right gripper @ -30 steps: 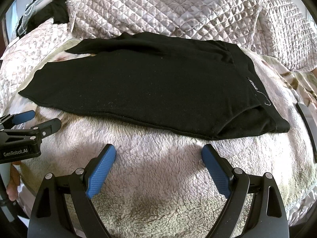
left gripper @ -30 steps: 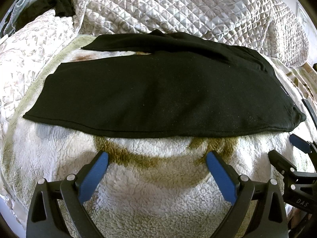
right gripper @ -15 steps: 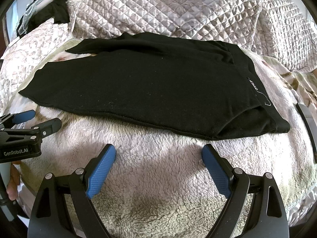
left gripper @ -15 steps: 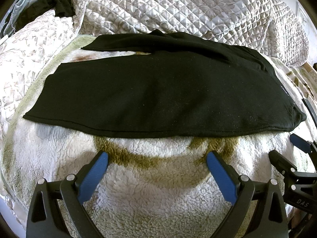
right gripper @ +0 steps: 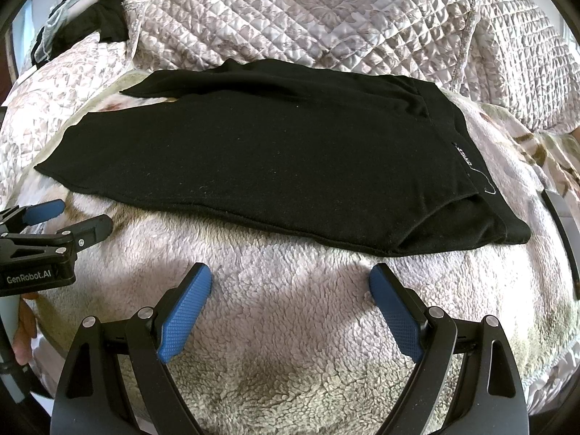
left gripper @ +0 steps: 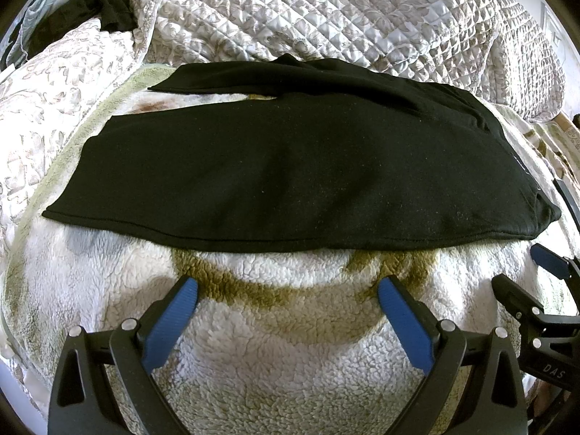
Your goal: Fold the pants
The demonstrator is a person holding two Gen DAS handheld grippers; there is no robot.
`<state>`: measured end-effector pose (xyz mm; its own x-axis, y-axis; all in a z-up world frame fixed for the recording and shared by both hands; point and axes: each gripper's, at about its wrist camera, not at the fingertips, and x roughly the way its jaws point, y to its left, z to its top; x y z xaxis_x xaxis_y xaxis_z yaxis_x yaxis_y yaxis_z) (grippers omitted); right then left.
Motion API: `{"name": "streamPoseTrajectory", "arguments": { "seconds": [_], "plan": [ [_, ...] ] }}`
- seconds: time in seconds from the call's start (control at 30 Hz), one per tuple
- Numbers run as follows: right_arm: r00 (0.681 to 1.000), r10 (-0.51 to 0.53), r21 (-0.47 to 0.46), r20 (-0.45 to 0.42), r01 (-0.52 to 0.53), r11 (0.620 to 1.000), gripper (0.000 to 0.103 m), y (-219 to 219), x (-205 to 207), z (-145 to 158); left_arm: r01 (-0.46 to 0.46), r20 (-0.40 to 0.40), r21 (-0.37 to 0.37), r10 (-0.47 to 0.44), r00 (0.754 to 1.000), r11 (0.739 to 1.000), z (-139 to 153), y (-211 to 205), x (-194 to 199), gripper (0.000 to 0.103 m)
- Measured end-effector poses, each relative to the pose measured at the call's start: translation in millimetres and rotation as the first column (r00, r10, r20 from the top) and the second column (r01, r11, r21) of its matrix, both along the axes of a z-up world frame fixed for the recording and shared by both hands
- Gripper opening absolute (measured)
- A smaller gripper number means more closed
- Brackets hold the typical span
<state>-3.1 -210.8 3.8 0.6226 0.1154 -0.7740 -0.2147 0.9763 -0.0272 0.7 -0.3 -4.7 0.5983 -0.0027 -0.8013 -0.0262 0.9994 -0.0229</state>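
Black pants (left gripper: 290, 174) lie flat across a fluffy white blanket (left gripper: 290, 344), waistband to the right, leg ends to the left, one leg laid over the other with the far leg peeking out behind. In the right wrist view the pants (right gripper: 272, 166) show a white label near the waistband. My left gripper (left gripper: 288, 290) hovers open just short of the pants' near hem, nothing between its blue pads. My right gripper (right gripper: 290, 279) is also open and empty, close to the near hem by the waistband corner. Each gripper shows at the edge of the other's view.
A quilted floral bedspread (left gripper: 344, 18) is bunched up behind the pants. Dark clothing (left gripper: 105, 11) lies at the far left corner. A dark strap-like object (right gripper: 562, 224) sits at the blanket's right edge. A hand (right gripper: 21, 330) holds the left gripper's handle.
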Motion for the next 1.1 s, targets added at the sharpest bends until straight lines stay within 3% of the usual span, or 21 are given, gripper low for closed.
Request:
{"name": "streamPoseTrajectory", "arguments": {
  "seconds": [1.1],
  "plan": [
    [1.0,0.002,0.0,0.003,-0.002,1.0,0.089,0.9,-1.0,0.9,-0.001,0.003,0.001,0.001,1.0,1.0,-0.4,2.8,1.6,0.102]
  ]
}}
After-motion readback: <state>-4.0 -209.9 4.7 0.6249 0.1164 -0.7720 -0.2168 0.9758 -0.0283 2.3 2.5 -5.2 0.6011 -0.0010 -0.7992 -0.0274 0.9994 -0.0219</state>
